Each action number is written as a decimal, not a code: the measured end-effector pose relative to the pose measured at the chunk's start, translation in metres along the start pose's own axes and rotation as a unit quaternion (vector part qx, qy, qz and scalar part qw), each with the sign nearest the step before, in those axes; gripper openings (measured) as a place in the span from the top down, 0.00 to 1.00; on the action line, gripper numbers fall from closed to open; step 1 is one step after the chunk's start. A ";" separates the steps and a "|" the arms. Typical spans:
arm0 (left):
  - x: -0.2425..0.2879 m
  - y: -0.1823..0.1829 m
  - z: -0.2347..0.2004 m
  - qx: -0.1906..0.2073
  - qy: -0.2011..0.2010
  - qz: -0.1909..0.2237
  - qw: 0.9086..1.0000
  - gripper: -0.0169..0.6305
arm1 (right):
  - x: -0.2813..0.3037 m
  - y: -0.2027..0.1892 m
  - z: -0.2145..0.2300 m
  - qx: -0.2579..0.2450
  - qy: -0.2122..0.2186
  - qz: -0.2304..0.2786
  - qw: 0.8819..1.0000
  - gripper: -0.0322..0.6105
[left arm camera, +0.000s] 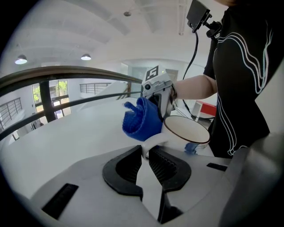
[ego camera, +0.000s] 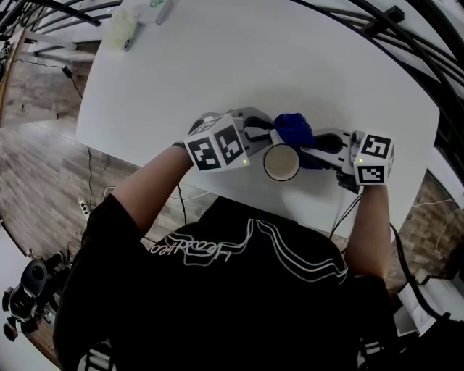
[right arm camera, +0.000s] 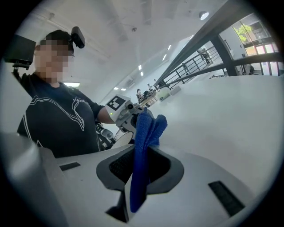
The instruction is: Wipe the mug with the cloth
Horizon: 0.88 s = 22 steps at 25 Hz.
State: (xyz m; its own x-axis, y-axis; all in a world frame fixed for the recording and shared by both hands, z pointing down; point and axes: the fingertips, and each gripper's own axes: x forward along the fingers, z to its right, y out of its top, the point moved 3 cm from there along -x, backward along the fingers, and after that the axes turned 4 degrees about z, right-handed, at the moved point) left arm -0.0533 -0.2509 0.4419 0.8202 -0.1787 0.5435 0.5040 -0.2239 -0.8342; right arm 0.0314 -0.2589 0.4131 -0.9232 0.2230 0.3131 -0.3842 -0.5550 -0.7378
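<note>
A white mug (ego camera: 281, 161) with a dark rim is held upright over the table's near edge. My left gripper (ego camera: 259, 139) is shut on its handle; in the left gripper view the handle (left arm camera: 153, 142) sits pinched between the jaws (left arm camera: 145, 153) and the mug (left arm camera: 186, 128) stands just beyond. A blue cloth (ego camera: 293, 130) is bunched against the mug's far side. My right gripper (ego camera: 319, 148) is shut on that cloth, which hangs folded between its jaws (right arm camera: 140, 155) in the right gripper view, the cloth (right arm camera: 144, 142) reaching toward the left gripper.
The white table (ego camera: 217, 65) stretches away from me. A pale bottle-like item (ego camera: 119, 32) and a white object (ego camera: 156, 9) lie at its far left corner. Dark railings curve behind the table. Wooden floor with cables lies to the left.
</note>
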 end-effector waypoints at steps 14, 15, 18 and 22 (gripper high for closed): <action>0.001 -0.001 0.001 -0.012 -0.003 -0.002 1.000 0.89 | 0.004 -0.011 0.009 0.015 -0.056 -0.020 0.998 0.87; 0.000 -0.002 0.000 -0.015 -0.007 0.001 1.000 0.88 | 0.003 -0.010 0.008 0.012 -0.063 -0.014 0.998 0.87; -0.004 -0.002 -0.004 -0.023 -0.011 0.005 1.000 0.83 | -0.005 -0.003 0.003 -0.001 -0.095 0.009 0.995 0.87; -0.016 -0.005 -0.001 -0.026 -0.009 -0.001 1.000 0.78 | -0.020 0.005 -0.012 -0.024 -0.163 0.057 0.985 0.88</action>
State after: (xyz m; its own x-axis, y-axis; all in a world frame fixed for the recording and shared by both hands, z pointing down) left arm -0.0694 -0.2481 0.4376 0.8240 -0.1610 0.5433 0.4916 -0.2736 -0.8267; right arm 0.0476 -0.2566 0.3957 -0.9113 -0.1114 0.3964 -0.2861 -0.5210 -0.8042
